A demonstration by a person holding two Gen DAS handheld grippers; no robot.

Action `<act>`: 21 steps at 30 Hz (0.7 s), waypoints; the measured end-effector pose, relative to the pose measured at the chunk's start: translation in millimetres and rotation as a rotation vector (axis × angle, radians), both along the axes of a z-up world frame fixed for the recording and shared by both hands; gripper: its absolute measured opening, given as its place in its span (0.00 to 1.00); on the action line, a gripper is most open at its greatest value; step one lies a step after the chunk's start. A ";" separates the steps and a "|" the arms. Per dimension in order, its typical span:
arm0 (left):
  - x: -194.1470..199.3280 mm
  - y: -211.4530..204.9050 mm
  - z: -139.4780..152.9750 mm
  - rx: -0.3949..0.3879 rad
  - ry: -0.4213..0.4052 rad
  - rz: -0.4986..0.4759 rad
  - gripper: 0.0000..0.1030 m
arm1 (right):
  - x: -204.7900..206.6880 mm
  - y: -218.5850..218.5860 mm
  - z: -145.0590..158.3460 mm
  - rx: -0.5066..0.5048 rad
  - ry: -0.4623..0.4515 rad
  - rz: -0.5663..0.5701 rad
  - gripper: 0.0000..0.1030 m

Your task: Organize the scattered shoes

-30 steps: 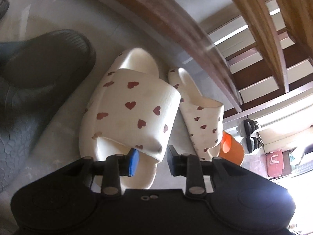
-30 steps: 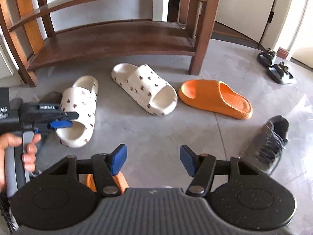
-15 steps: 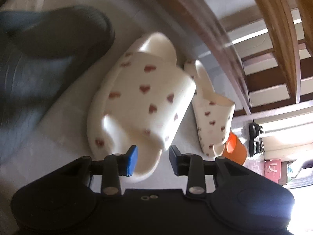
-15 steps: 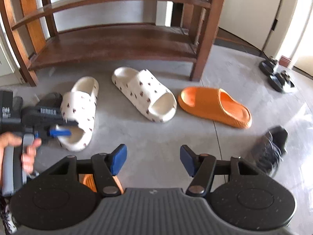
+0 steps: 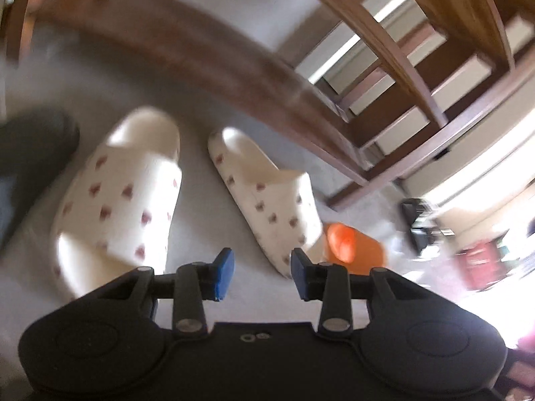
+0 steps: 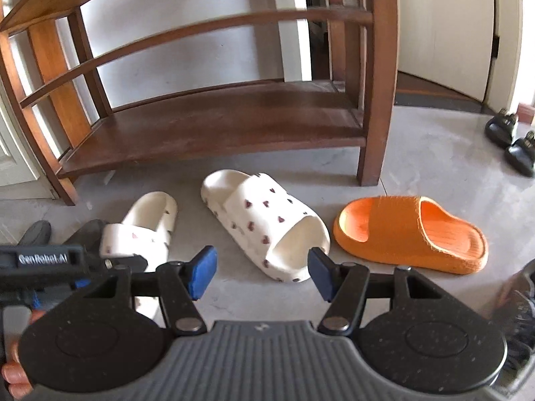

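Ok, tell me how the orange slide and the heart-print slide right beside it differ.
1. Colour: the orange slide is plain orange; the heart-print slide is cream with dark red hearts.
2. Pose: the orange slide lies nearly crosswise to the wooden rack; the heart-print slide lies diagonally, heel toward the rack.
3. Place: the heart-print slide sits in front of the rack's shelf, the orange slide off past its leg.

Both are chunky open-toe slides, upright on the floor.

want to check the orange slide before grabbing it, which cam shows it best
The right wrist view. There the orange slide lies whole and sharp on the floor, to the right of the heart-print slide. The left wrist view is blurred and shows only one end of it, the rest hidden behind that heart-print slide.
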State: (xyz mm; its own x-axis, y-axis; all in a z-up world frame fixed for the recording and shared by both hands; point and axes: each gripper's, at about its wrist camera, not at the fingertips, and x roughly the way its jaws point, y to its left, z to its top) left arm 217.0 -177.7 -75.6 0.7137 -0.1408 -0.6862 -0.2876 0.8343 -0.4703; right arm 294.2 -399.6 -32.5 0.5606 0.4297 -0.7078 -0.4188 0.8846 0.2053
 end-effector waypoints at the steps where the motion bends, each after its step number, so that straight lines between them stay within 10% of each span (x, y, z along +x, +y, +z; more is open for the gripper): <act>1: 3.3 -9.0 0.4 0.042 0.008 -0.002 0.35 | 6.0 -6.4 -5.7 0.014 0.007 0.009 0.62; 17: 72.6 -91.6 -7.8 0.436 -0.094 -0.189 0.46 | 20.8 -69.0 -16.8 0.018 -0.026 -0.004 0.62; 21: 96.3 -60.2 -8.1 0.324 -0.139 -0.289 0.47 | 7.8 -63.3 -15.6 0.039 0.016 -0.016 0.62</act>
